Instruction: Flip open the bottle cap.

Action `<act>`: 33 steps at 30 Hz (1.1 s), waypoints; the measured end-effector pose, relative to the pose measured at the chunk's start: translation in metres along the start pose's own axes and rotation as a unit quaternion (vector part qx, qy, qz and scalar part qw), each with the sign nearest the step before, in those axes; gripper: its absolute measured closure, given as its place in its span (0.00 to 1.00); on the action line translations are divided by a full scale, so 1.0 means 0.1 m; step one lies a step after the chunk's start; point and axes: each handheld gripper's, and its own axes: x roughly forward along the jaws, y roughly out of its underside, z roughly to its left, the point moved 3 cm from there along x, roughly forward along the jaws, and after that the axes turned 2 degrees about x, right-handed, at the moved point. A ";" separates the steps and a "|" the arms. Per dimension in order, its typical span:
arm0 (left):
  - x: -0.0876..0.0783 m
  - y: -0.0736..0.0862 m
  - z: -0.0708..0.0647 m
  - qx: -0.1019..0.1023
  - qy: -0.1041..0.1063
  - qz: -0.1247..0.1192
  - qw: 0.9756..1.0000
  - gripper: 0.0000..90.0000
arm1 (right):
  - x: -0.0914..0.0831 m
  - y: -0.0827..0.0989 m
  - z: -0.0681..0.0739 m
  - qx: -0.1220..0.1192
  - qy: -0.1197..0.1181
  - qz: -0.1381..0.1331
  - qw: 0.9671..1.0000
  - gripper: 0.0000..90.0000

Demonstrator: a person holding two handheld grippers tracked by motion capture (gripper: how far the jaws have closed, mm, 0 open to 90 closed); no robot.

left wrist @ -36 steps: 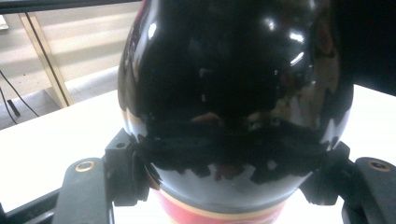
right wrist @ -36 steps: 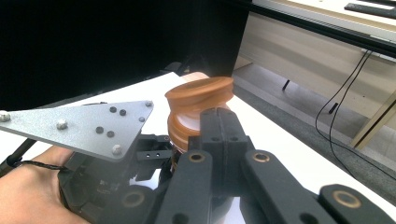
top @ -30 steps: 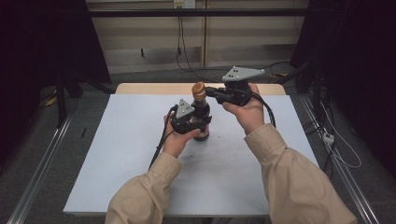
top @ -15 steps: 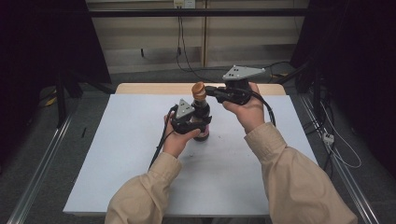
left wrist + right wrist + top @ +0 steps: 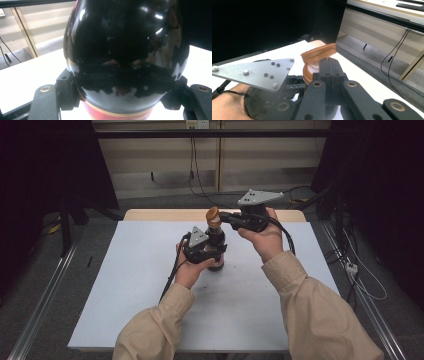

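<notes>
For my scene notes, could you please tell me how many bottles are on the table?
1. A single dark bottle stands upright near the middle of the white table, clamped by the left gripper; the right gripper, jaws shut, is at its brown cap.

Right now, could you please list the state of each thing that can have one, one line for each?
Bottle: upright on the table, dark and glossy, gripped around its body.
Cap: brown, on the bottle's neck, looks tilted or flipped up in the right gripper view.
Left claw: shut on the bottle, jaws on both sides.
Right claw: jaws together, tips at the cap.
Table: covered with a pale sheet.
</notes>
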 end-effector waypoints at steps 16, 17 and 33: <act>0.01 0.00 0.00 -0.002 -0.010 -0.002 1.000 0.34 | 0.01 0.00 0.00 0.004 -0.003 -0.006 1.000 1.00; 0.00 0.00 0.00 -0.003 -0.001 -0.001 1.000 0.34 | 0.01 -0.01 0.00 0.004 -0.003 -0.005 1.000 1.00; 0.00 0.00 0.00 -0.003 -0.009 -0.003 1.000 0.34 | 0.01 -0.02 0.00 0.002 -0.002 -0.009 1.000 1.00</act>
